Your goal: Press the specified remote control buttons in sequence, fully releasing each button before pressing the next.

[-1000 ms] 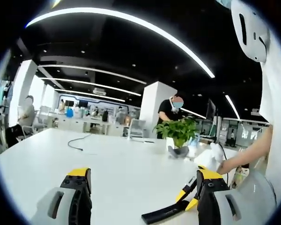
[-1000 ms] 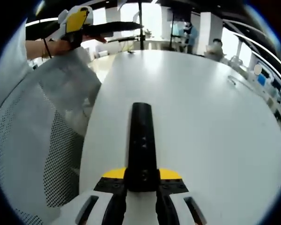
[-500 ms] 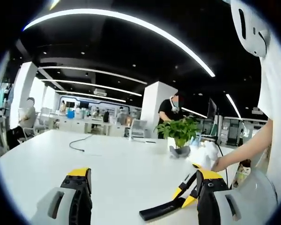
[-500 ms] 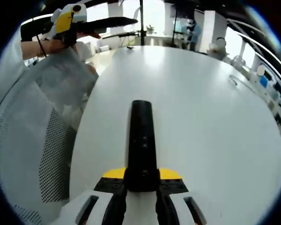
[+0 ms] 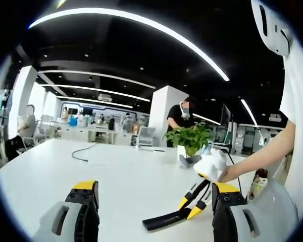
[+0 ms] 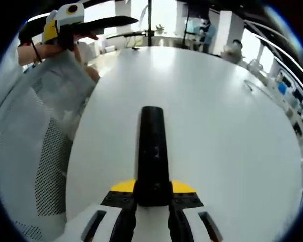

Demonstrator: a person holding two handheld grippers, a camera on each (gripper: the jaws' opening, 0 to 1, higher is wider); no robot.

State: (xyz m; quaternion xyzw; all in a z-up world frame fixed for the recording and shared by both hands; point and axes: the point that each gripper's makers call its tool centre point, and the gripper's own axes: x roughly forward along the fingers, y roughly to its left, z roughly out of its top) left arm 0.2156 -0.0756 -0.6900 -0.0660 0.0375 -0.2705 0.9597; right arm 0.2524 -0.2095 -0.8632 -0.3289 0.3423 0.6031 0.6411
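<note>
A long black remote control [image 6: 152,151] points away from me over the white table [image 6: 227,131], its near end clamped in my right gripper [image 6: 152,194]. In the left gripper view the same remote [image 5: 164,220] slants above the table [image 5: 116,176], held by the right gripper [image 5: 189,205], whose jaws are yellow and black, under a white-gloved hand [image 5: 212,164]. My left gripper [image 5: 154,204] stands open, its jaws wide apart with nothing between them. In the right gripper view the left gripper [image 6: 111,22] is at the top left, held up by a hand.
A potted green plant [image 5: 189,141] stands on the table's far side, and a thin dark cable [image 5: 83,154] lies at the left. A white mesh surface [image 6: 40,166] flanks the table's left edge. A person [image 5: 179,118] stands behind the plant, with desks further back.
In the left gripper view the right gripper and the remote have come further left and a little higher. The left gripper has drifted left in the right gripper view. Both grips are unchanged.
</note>
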